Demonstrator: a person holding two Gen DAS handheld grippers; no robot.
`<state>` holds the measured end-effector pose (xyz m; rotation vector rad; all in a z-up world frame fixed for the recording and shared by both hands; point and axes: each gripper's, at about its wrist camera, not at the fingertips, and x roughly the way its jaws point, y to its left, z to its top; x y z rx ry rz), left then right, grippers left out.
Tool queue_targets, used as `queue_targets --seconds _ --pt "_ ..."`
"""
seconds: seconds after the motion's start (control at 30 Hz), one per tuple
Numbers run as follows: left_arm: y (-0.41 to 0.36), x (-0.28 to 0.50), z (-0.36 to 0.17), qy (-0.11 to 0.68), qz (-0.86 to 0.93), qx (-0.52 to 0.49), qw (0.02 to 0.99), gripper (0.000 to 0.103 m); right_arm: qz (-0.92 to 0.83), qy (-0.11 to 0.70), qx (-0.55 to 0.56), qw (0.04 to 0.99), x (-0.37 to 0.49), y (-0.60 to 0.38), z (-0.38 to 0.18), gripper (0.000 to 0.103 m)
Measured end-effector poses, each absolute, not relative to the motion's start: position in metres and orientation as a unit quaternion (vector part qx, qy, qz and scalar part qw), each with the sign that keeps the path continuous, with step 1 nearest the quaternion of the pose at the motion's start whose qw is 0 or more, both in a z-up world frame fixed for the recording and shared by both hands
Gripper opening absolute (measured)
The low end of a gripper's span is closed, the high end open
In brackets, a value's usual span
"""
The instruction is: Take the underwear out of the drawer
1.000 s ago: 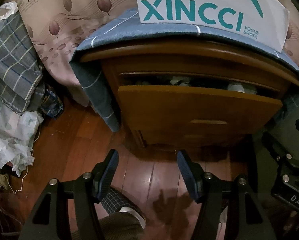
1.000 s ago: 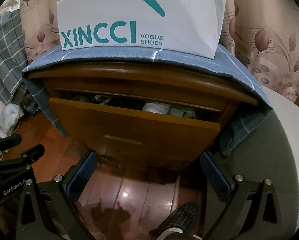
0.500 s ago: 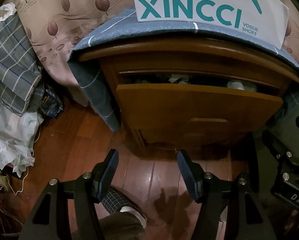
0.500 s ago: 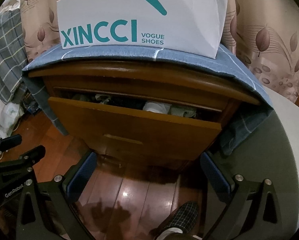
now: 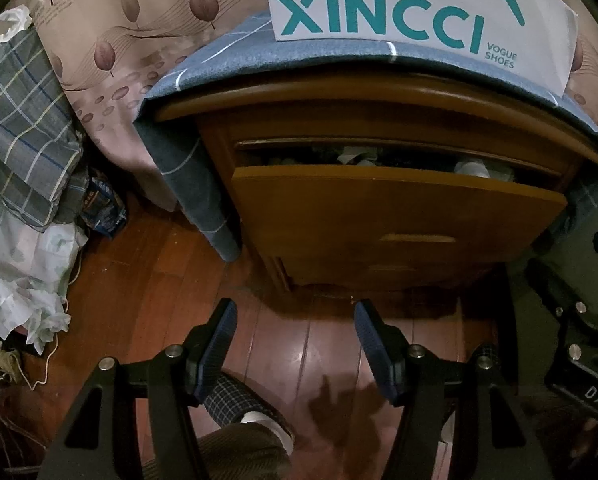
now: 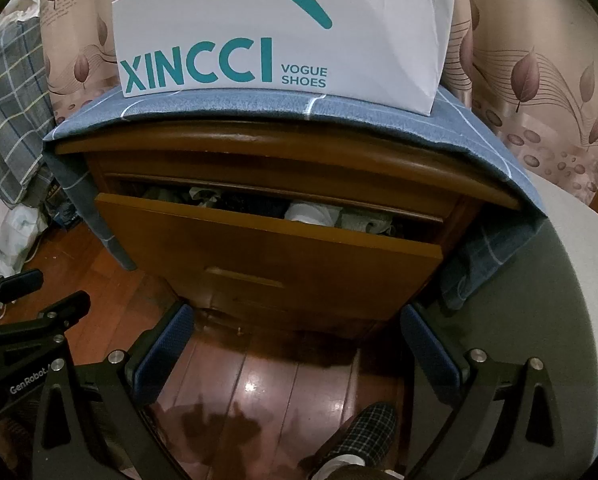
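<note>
Right wrist: box reads "XINCCI VOGUE SHOES"; drawer ajar, perhaps underwear; both tongs agape, empty.

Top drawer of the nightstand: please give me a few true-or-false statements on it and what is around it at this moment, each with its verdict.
1. The top drawer is pulled partly open. True.
2. The right gripper holds a garment. False: nothing is between its fingers, which are apart.
3. A white shoe box stands on the blue cloth over the nightstand. True.
4. The drawer is empty. False: rolled and crumpled clothes show in the gap.
5. The left gripper reaches inside the drawer. False: it hangs over the wooden floor, in front of the nightstand.
</note>
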<state>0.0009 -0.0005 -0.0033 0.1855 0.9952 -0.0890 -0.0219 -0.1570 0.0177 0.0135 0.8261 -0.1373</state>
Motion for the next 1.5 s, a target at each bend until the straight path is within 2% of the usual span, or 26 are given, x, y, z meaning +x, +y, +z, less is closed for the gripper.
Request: queue_targets --seconds 1.5 --pt "0.0047 0.0001 -0.0028 0.478 -0.047 0.082 0.873 0.063 -0.064 0.405 0.023 0.912 -0.0225 -0.162 0.0196 0.102"
